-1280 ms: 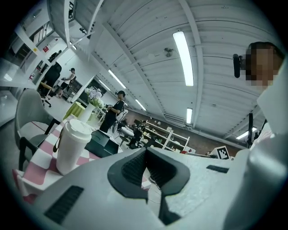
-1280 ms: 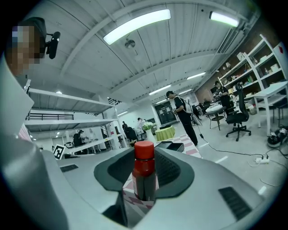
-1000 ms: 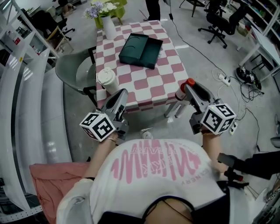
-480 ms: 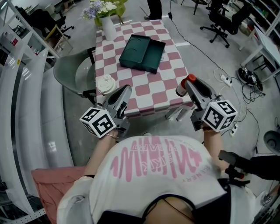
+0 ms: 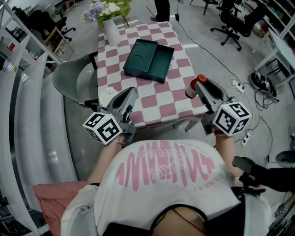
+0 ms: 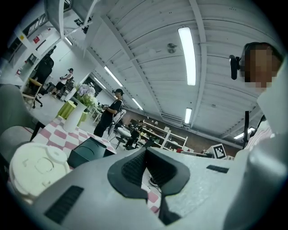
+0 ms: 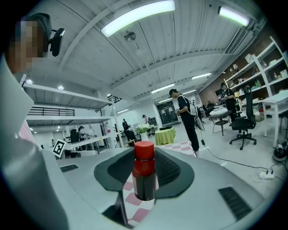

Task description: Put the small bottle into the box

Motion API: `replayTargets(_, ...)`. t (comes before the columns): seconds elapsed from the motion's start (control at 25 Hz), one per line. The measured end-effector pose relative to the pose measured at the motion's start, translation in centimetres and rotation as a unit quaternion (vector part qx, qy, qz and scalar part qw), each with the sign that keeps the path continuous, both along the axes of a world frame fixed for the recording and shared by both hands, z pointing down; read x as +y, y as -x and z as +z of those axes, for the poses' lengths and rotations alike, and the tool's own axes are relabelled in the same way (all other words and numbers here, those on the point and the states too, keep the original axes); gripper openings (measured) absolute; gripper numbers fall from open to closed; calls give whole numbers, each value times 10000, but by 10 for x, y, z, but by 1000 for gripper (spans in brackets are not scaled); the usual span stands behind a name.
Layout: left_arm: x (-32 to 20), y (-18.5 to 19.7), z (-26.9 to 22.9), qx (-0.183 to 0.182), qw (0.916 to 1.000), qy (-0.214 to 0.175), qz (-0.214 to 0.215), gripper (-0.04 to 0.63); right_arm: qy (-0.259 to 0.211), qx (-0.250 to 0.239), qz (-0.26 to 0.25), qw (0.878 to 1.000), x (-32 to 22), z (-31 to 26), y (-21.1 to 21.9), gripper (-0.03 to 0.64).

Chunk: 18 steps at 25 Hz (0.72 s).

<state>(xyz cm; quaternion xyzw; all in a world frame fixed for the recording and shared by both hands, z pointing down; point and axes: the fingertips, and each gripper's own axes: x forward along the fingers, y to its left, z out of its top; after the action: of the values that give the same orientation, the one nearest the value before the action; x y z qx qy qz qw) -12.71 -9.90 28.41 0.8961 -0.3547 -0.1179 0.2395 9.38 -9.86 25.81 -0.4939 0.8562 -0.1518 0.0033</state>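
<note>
Checkered table (image 5: 159,99) lying ahead; right gripper (image 5: 199,87) clasping small bottle (image 7: 144,177), seemingly mid-carry, next needing reach forward over box (image 5: 148,54); left gripper (image 5: 130,93) closed, empty

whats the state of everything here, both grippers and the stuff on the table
right gripper: shut on bottle
bottle: capped, upright between the jaws
left gripper: shut, empty
box: open
cup: lid on, upright
vase: upright, flowers in it
</note>
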Motion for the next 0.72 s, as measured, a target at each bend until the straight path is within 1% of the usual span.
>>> replayTargets(0.2,-15,0,-4,25,9999,-141,-79,8,-75,40,-32,10000,-20,0,0,137)
replayTargets(0.52,-22,8,12,-42,9995,21,-308,8,-51,84,-240,9997,-46,9,6,137)
replayTargets(0.72,-24,4,17,-138,9991,115,-391,8,23,85,-411,9991,-61,18,15,137)
